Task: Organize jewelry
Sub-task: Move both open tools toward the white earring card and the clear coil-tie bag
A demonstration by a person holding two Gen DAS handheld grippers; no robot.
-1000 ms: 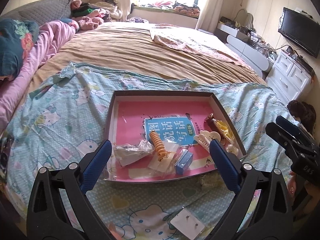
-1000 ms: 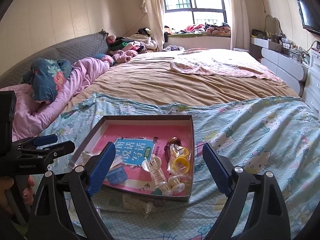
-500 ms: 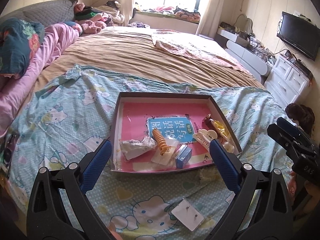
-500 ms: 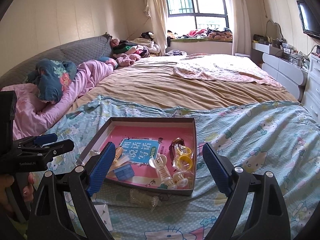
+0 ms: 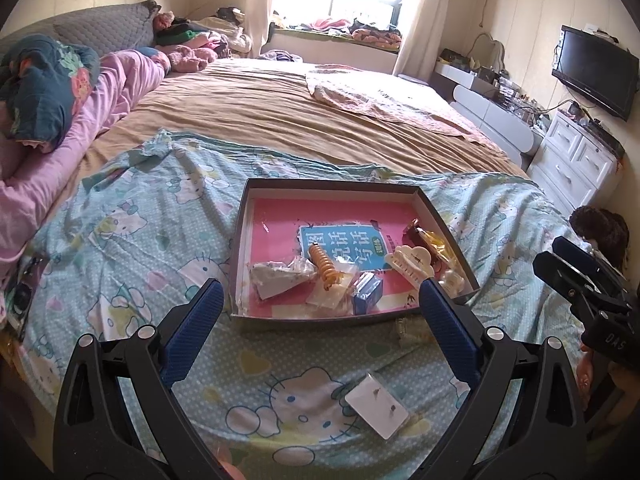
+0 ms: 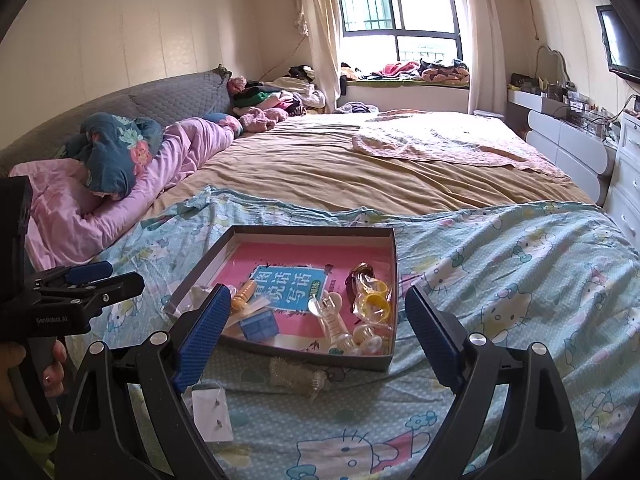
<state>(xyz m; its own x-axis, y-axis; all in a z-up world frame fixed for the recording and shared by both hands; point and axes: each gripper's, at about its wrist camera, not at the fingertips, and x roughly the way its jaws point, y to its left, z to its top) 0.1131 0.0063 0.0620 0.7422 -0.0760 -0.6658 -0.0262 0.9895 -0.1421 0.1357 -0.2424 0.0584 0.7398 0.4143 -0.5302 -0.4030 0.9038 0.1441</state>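
Note:
A shallow dark box (image 5: 240,240) with a pink floor lies on the Hello Kitty sheet; it also shows in the right wrist view (image 6: 394,256). In it lie an orange spiral hair tie (image 5: 325,266), a cream claw clip (image 5: 412,262), a small blue box (image 5: 366,289), a yellow ring in plastic (image 6: 376,304) and clear bags. A white earring card (image 5: 376,404) and a clear claw clip (image 6: 296,376) lie on the sheet in front of the box. My left gripper (image 5: 320,336) and right gripper (image 6: 316,340) are open and empty, held above the sheet short of the box.
The bed runs back in tan sheet (image 5: 280,120) with pink bedding (image 5: 100,92) at left. White drawers (image 5: 576,160) and a wall television (image 5: 592,68) stand at right. A dark object (image 5: 24,292) lies at the sheet's left edge.
Both grippers have drawn back and up from the box, so the box looks smaller and the earring card and clear clip in front of it show more fully. Jaws stay open.

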